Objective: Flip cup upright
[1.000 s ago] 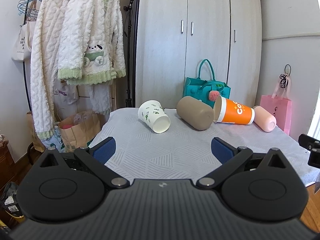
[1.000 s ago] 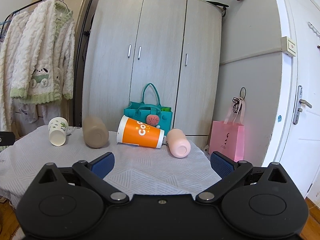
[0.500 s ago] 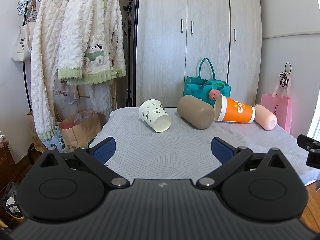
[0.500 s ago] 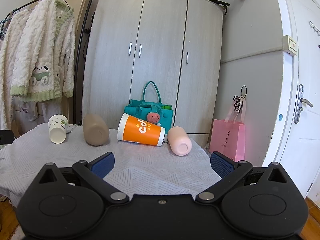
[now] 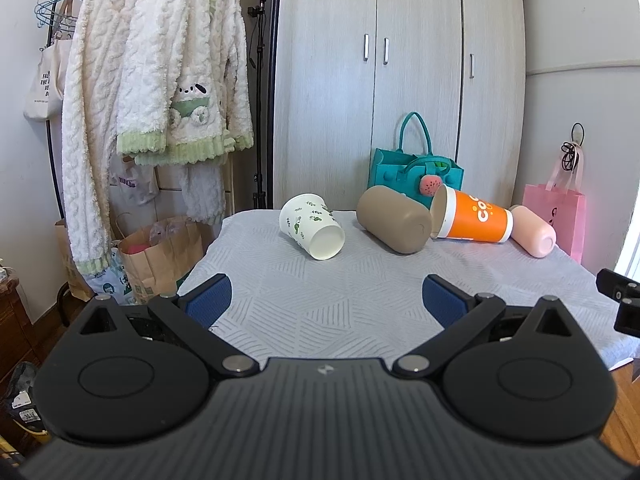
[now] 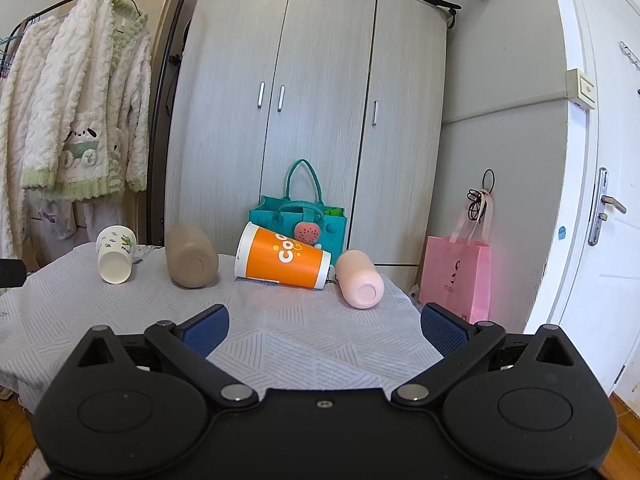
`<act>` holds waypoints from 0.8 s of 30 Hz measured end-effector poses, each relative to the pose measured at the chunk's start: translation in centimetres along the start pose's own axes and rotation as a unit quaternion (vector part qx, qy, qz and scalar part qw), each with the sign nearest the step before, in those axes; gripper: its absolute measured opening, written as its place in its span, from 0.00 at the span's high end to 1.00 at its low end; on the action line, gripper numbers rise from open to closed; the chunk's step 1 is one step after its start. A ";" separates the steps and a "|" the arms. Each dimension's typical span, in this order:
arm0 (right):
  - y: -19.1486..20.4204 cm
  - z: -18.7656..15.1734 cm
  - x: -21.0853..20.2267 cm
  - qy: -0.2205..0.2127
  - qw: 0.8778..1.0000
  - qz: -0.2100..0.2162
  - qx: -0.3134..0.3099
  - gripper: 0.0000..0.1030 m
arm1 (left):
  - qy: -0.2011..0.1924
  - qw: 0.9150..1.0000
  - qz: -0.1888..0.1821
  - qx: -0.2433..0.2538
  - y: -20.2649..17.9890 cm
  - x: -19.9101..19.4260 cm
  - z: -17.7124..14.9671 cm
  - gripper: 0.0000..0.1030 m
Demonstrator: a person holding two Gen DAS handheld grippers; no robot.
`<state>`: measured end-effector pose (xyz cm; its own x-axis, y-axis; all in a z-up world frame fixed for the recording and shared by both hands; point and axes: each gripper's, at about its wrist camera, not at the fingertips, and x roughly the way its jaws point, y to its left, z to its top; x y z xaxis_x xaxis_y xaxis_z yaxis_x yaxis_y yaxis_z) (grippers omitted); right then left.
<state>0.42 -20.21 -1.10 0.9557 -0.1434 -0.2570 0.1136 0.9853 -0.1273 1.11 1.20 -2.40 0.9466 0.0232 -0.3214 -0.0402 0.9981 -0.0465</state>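
Several cups lie on their sides along the far part of a cloth-covered table: a white cup with green leaves, a tan cup, an orange cup and a pink cup. My left gripper is open and empty above the table's near part, in front of the white and tan cups. My right gripper is open and empty near the table's right front, facing the orange and pink cups.
A teal bag stands behind the cups against a grey wardrobe. A clothes rack with fleece robes and paper bags is on the left. A pink gift bag and a white door are on the right.
Both grippers have drifted slightly; the cups sit a little further right in each view. Nothing was taken hold of and no cup moved.
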 end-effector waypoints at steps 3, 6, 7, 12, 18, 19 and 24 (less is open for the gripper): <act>0.0 0.0 0.0 0.000 1.000 0.000 0.000 0.00 | 0.000 1.000 -0.003 0.000 0.0 0.1 0.1 0.00; 0.0 -0.1 0.0 0.000 1.000 -0.002 0.001 0.00 | 0.001 1.000 -0.004 -0.001 0.0 0.2 0.0 0.00; 0.1 -0.1 0.1 0.001 1.000 -0.003 0.002 0.00 | 0.002 1.000 -0.005 0.000 -0.1 0.2 0.1 0.00; 0.2 0.1 0.2 0.004 1.000 -0.005 0.001 0.00 | 0.018 1.000 -0.005 0.002 0.0 0.4 0.2 0.00; 0.4 0.4 0.4 0.008 1.000 0.014 0.009 0.00 | 0.034 0.999 -0.009 0.001 0.3 0.6 0.8 0.00; 0.4 0.6 0.5 0.010 1.000 0.020 0.011 0.00 | 0.037 0.999 -0.011 0.002 0.3 0.8 1.0 0.00; 0.4 2.5 1.9 0.026 0.993 0.114 0.026 0.00 | 0.060 0.998 -0.025 -0.013 1.2 2.1 2.5 0.00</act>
<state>2.94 -19.87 0.79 0.9431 0.0800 -0.3228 -0.0881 0.9961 -0.0104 3.84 2.54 -0.81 0.9024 -0.0354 -0.4295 -0.0036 0.9960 -0.0897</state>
